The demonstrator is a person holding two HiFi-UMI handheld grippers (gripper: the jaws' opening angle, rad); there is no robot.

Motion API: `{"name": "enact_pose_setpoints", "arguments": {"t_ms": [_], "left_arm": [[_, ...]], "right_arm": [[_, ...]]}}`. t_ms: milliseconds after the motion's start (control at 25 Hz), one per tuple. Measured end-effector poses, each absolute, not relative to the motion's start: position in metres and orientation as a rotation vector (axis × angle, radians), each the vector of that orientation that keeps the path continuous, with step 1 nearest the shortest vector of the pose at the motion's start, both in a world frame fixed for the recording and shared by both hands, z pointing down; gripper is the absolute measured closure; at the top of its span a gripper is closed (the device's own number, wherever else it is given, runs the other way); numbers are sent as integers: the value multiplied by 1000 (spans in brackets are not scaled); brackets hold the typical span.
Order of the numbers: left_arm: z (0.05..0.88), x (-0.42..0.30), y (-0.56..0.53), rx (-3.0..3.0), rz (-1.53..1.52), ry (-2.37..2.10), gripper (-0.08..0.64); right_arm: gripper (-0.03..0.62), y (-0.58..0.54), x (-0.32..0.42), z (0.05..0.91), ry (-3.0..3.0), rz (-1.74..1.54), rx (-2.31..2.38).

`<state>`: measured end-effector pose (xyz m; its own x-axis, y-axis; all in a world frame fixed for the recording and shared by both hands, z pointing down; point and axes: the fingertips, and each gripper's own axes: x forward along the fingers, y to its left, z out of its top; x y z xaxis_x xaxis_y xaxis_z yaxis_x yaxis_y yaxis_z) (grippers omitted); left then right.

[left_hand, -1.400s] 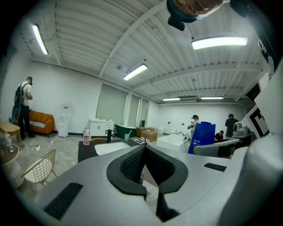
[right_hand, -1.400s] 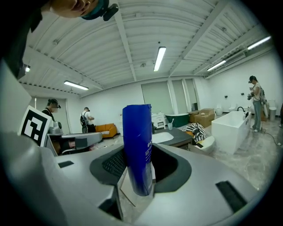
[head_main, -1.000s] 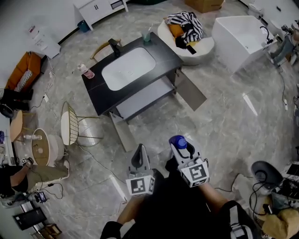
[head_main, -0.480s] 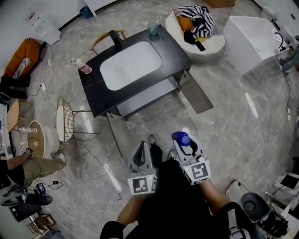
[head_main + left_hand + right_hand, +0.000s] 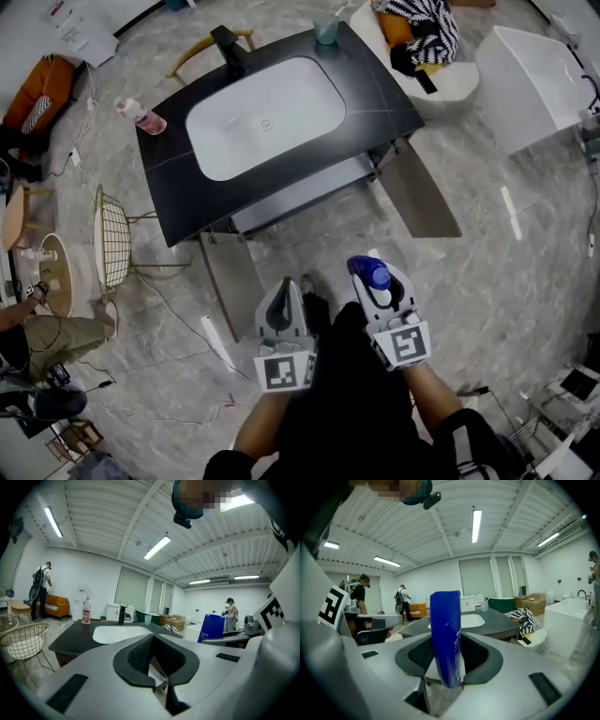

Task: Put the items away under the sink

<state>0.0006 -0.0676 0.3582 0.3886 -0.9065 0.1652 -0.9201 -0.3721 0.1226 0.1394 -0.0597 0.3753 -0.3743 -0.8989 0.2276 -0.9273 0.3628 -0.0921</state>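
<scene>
A blue bottle (image 5: pixel 374 275) stands upright in my right gripper (image 5: pixel 367 284), whose jaws are shut on it; in the right gripper view the blue bottle (image 5: pixel 446 637) fills the middle. My left gripper (image 5: pixel 281 289) is shut with nothing in it and is held beside the right one, low over the floor. Ahead stands the black sink cabinet (image 5: pixel 169 192) with a white basin (image 5: pixel 262 117). Both its doors (image 5: pixel 424 192) hang open and show a pale shelf (image 5: pixel 300 192) under the sink. A pink bottle (image 5: pixel 141 115), a black faucet (image 5: pixel 228 45) and a green cup (image 5: pixel 325 29) stand on the counter.
A wire chair (image 5: pixel 111 248) stands left of the cabinet, with cables on the floor near it. A white round seat with striped cloth (image 5: pixel 427 33) and a white bathtub (image 5: pixel 544 84) are at the back right. Other people stand far off at the room's left.
The sink cabinet has come closer and sits larger in the head view. Both grippers keep their places side by side, the right one still shut on the blue bottle.
</scene>
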Motion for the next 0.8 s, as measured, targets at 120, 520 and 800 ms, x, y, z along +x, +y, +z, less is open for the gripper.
{"name": "enact_pose_setpoints", "arguments": {"t_ms": [120, 520, 800], "left_arm": [[410, -3, -88, 2471, 117, -1644, 545], [560, -9, -130, 2444, 4, -1650, 545], [651, -22, -132, 2459, 16, -1733, 545]], "right_arm": [[431, -83, 138, 424, -2478, 295, 1652], [431, -133, 130, 575, -2499, 294, 1608], [431, -142, 118, 676, -2546, 211, 1543]]}}
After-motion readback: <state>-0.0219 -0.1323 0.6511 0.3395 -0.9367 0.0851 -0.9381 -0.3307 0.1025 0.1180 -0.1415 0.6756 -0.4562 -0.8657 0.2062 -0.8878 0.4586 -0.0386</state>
